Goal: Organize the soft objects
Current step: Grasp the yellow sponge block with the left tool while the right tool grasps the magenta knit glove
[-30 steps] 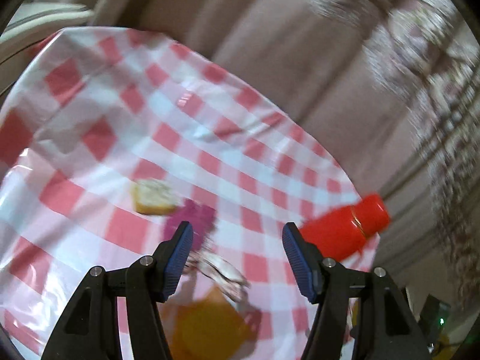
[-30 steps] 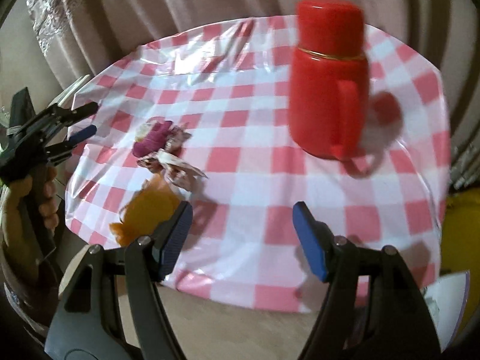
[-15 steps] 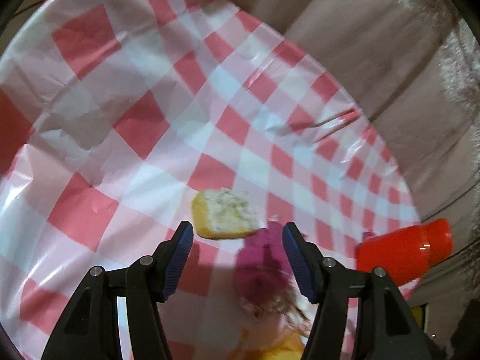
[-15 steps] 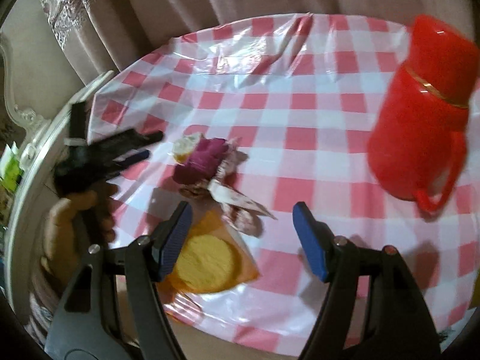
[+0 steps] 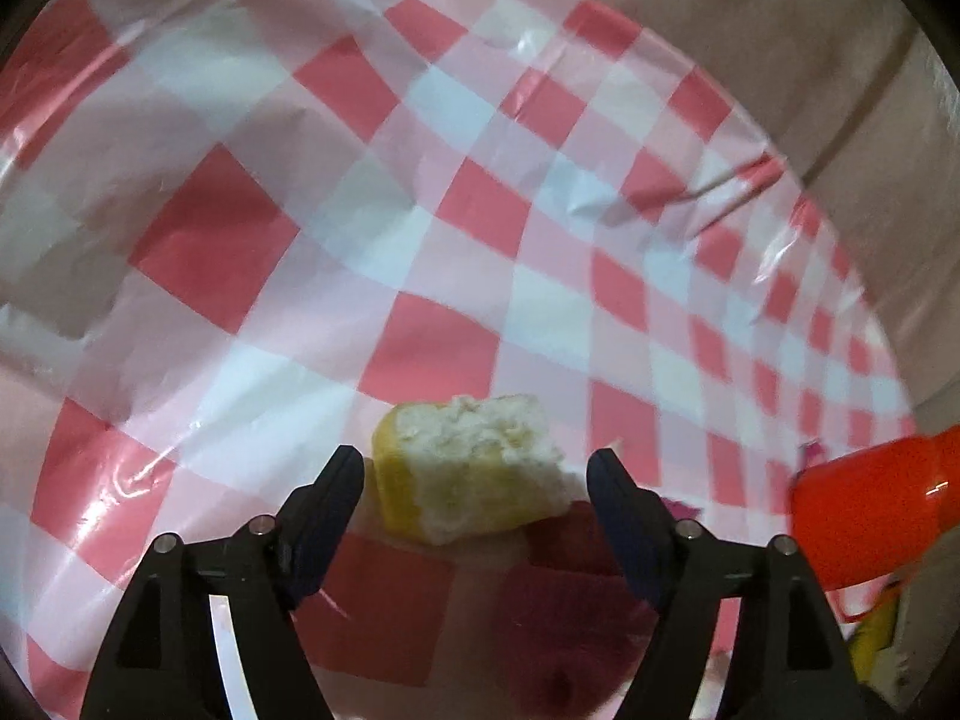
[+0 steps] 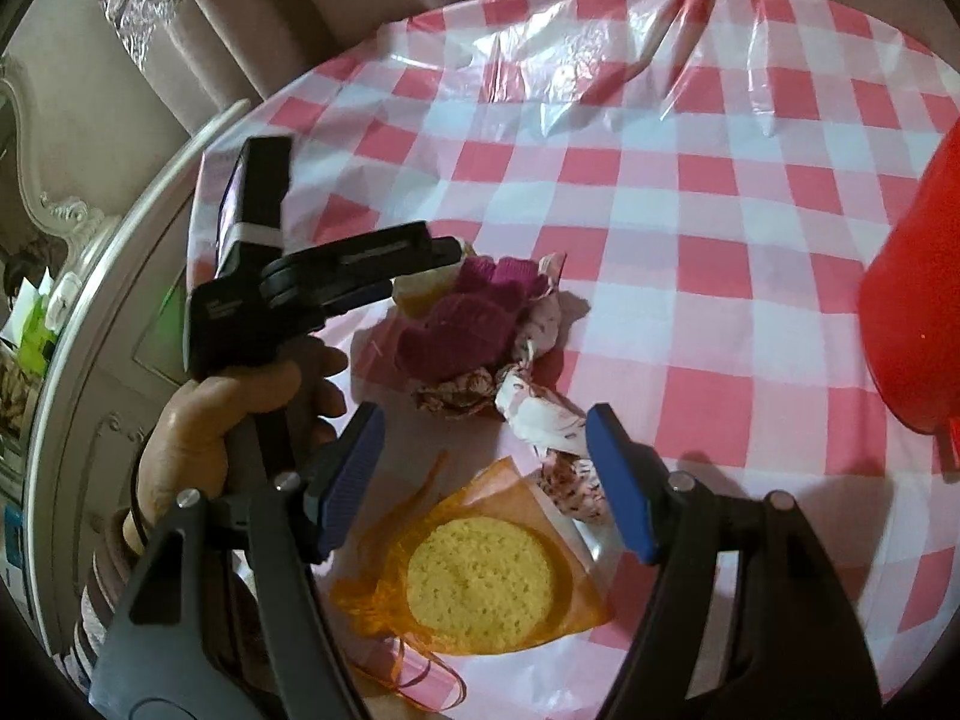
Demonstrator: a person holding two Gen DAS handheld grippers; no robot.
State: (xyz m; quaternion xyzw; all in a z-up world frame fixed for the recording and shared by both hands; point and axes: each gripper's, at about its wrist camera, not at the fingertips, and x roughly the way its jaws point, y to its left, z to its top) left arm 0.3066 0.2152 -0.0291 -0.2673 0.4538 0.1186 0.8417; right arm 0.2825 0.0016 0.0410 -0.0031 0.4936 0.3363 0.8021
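A torn yellow sponge piece lies on the checked tablecloth, just ahead of and between the open fingers of my left gripper. A magenta knitted item lies beside it, partly under the left gripper in the right wrist view. A crumpled floral cloth lies next to it. A round yellow sponge in an orange mesh bag lies below my right gripper, which is open and empty above it.
A red plastic jug stands at the right side of the table and shows in the left wrist view. Beige curtains hang behind the round table. A white ornate cabinet stands to the left.
My left gripper has moved down and closer to the torn sponge piece, now between its fingers. My right gripper has moved left and closer over the orange mesh bag.
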